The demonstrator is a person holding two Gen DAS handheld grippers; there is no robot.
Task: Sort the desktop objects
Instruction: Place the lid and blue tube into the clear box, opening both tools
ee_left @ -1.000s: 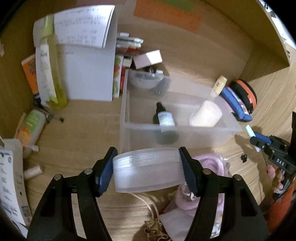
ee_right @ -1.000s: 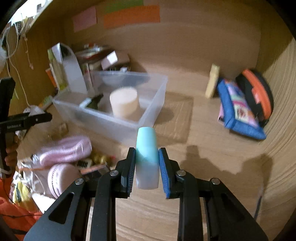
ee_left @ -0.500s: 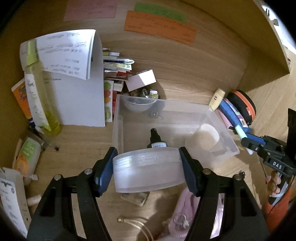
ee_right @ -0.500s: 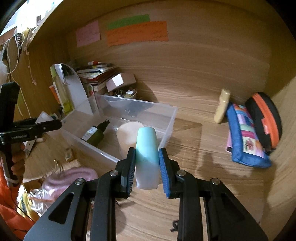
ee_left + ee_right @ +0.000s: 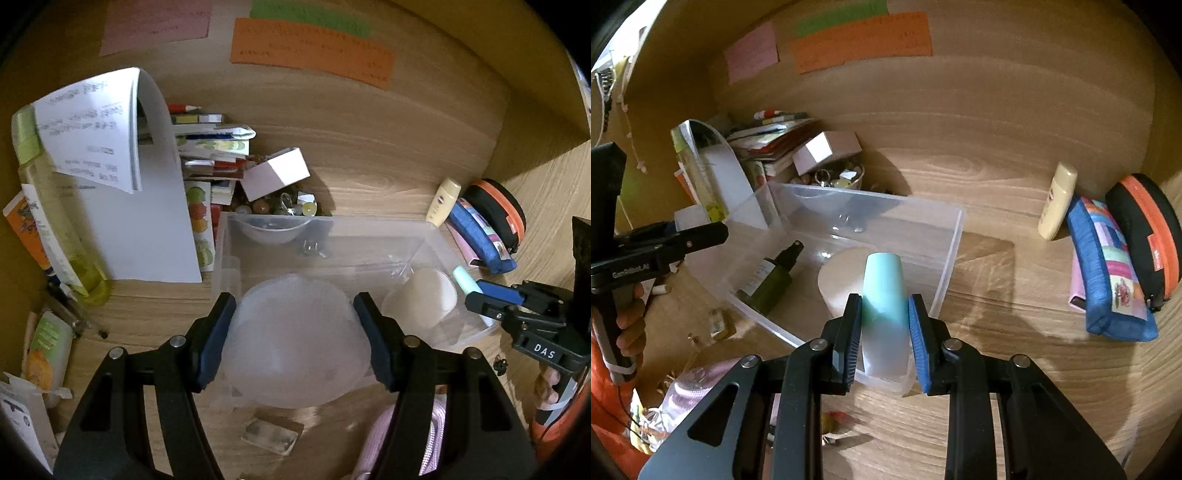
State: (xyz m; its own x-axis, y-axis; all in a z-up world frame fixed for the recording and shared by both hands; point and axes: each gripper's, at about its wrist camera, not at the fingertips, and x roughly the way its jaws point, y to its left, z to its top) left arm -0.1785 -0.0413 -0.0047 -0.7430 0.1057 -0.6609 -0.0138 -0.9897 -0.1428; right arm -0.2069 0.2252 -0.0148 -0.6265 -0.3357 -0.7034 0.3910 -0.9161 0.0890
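Observation:
My left gripper (image 5: 295,339) is shut on a round frosted plastic jar (image 5: 295,339) and holds it tilted over the near left part of the clear plastic bin (image 5: 332,225). My right gripper (image 5: 884,328) is shut on a pale teal tube (image 5: 884,291) held over the bin's near right corner (image 5: 945,273). Inside the bin lie a dark green spray bottle (image 5: 772,277) and a cream cylinder (image 5: 842,277), which also shows in the left wrist view (image 5: 421,299). The right gripper shows at the right of the left wrist view (image 5: 480,291).
A white paper stand (image 5: 147,206), a yellow-green bottle (image 5: 55,221), stacked books (image 5: 210,147) and a bowl of trinkets (image 5: 280,203) crowd the back left. A cream tube (image 5: 1056,203), blue pouch (image 5: 1108,273) and orange-black case (image 5: 1148,236) lie right. Pink items (image 5: 391,435) lie in front.
Both grippers have moved forward toward the bin. The jar has tilted so that its round face shows and now covers the spray bottle. The teal tube now hangs over the bin's corner.

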